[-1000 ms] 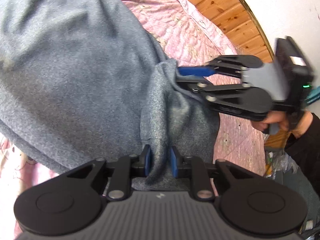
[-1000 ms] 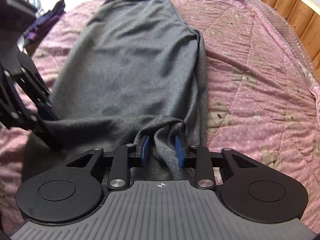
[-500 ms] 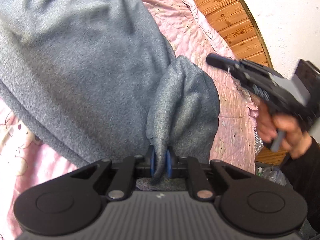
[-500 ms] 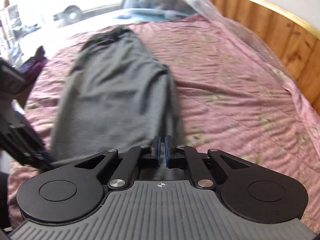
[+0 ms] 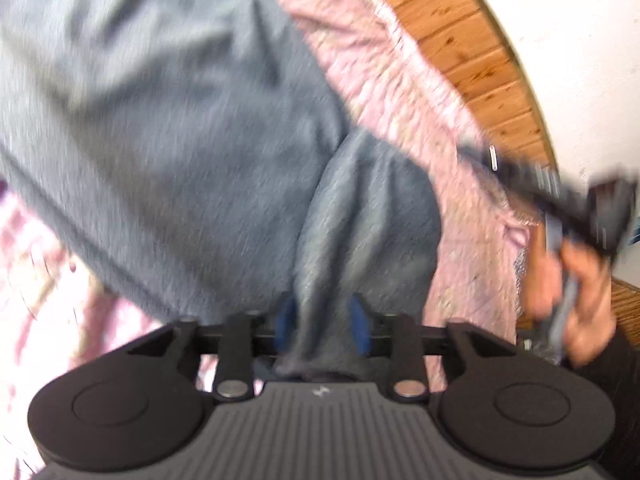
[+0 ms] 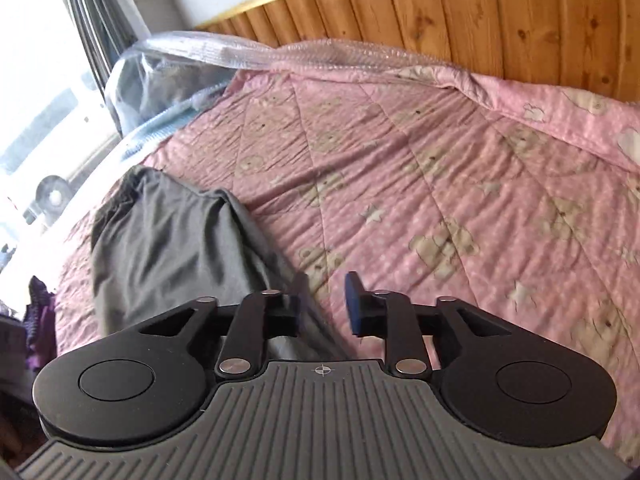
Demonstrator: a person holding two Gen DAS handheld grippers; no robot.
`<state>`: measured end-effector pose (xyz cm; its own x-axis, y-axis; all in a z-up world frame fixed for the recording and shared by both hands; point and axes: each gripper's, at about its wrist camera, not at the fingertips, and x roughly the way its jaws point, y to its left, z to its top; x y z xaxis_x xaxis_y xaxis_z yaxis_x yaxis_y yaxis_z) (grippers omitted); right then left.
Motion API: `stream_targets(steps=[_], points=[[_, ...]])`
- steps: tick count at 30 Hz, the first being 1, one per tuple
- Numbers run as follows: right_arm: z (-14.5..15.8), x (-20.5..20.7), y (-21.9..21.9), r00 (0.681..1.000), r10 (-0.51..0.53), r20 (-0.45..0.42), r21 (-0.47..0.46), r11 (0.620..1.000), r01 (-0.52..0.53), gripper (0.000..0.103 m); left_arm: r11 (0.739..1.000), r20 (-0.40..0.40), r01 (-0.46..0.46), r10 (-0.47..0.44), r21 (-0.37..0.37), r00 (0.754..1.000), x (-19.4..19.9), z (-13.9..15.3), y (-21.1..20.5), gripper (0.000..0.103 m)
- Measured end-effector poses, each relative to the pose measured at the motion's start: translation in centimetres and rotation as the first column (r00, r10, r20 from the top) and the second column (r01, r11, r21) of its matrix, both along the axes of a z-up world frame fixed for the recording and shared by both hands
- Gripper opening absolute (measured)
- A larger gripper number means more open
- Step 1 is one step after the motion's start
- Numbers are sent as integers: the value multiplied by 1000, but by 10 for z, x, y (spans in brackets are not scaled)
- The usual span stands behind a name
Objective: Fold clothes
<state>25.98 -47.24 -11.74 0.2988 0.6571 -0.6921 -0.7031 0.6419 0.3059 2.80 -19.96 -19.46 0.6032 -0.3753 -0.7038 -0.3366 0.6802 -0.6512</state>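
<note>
A grey garment [image 5: 180,140] lies spread on the pink quilt [image 5: 400,92]. One bunched fold of it rises between the blue pads of my left gripper [image 5: 323,320]. Its jaws stand apart, open, with the cloth loose between them. In the left wrist view my right gripper [image 5: 560,196] is a blur at the upper right, held by a hand [image 5: 572,288], clear of the cloth. In the right wrist view my right gripper [image 6: 326,300] is open and holds nothing. The grey garment [image 6: 168,240] stretches away to the left, its near edge passing under the left finger.
The pink quilt [image 6: 440,180] covers the bed up to a wooden headboard [image 6: 480,20]. Clear bubble wrap [image 6: 200,52] lies along the far left corner by a window. Purple clothing [image 6: 40,320] sits off the bed's left side.
My right gripper let go of the garment, opened and swung up toward the headboard. My left gripper, shut tight on the fold half a second ago, has spread its jaws.
</note>
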Motion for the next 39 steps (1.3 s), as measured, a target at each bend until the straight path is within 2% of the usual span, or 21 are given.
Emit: stream_targets(steps=[4, 7, 10, 13, 16, 17, 19, 20, 21, 22, 25, 27, 28, 30, 31, 32, 34, 35, 36, 37, 39], points=[[-7, -62, -31, 1000, -2, 12, -14, 1000, 2, 40, 996, 49, 32, -36, 86, 998, 31, 20, 3, 52], [-26, -87, -25, 997, -37, 66, -59, 997, 41, 37, 985, 41, 130, -135, 117, 990, 79, 19, -4, 52], [-30, -78, -23, 987, -128, 99, -39, 990, 133, 36, 954, -44, 233, -228, 192, 973, 115, 10, -24, 45], [-29, -60, -29, 978, -174, 118, -47, 983, 180, 36, 934, -20, 284, -287, 216, 958, 102, 26, -43, 42], [-42, -48, -33, 991, -124, 51, -73, 989, 127, 36, 915, 30, 334, -349, 225, 937, 81, 47, -64, 50], [-47, -45, -32, 995, -101, 28, -83, 991, 103, 36, 902, 32, 370, -386, 223, 922, 76, 50, -74, 53], [-60, -37, -26, 997, -69, -19, -85, 994, 68, 34, 844, -17, 492, -500, 214, 866, 67, 40, -102, 52], [-65, -32, -23, 996, -70, -48, -75, 995, 66, 17, 813, -72, 527, -526, 248, 847, 63, 30, -113, 47], [-66, -27, -21, 995, -91, -47, -73, 993, 87, 13, 801, -109, 534, -526, 269, 844, 59, 22, -118, 45], [-65, -20, -20, 990, -136, -43, -83, 988, 132, 1, 813, -96, 517, -512, 268, 854, 56, 23, -116, 46], [-65, 2, -28, 958, -280, -67, -77, 959, 274, 0, 845, -59, 466, -468, 264, 882, 47, 25, -110, 43], [-62, 10, -45, 934, -315, -169, 6, 947, 320, 1, 865, -34, 430, -437, 260, 899, 41, 27, -106, 42], [-60, 8, -55, 924, -299, -239, 65, 944, 323, 8, 874, -22, 412, -421, 257, 907, 38, 27, -104, 44], [-60, -5, -70, 906, -251, -340, 136, 940, 312, 29, 892, 3, 376, -389, 251, 921, 32, 29, -100, 56], [-64, -17, -73, 903, -216, -371, 146, 947, 287, 56, 900, 15, 358, -373, 248, 928, 29, 30, -98, 65], [-71, -28, -72, 899, -182, -397, 148, 954, 259, 62, 908, 27, 340, -357, 245, 934, 26, 31, -96, 69], [-90, -43, -63, 895, -119, -431, 139, 971, 196, 59, 921, 43, 310, -329, 237, 943, 22, 31, -94, 69], [-94, -47, -56, 899, -99, -427, 144, 974, 176, 54, 918, 36, 315, -333, 242, 942, 25, 30, -97, 69], [-96, -47, -51, 895, -98, -435, 161, 970, 184, 45, 908, 31, 325, -344, 263, 938, 28, 31, -103, 69], [-98, -47, -46, 891, -96, -444, 177, 965, 192, 25, 899, 26, 334, -356, 284, 934, 32, 32, -109, 69], [-96, -45, -40, 869, -113, -482, 212, 947, 240, 21, 856, 11, 362, -394, 368, 919, 35, 35, -124, 74]])
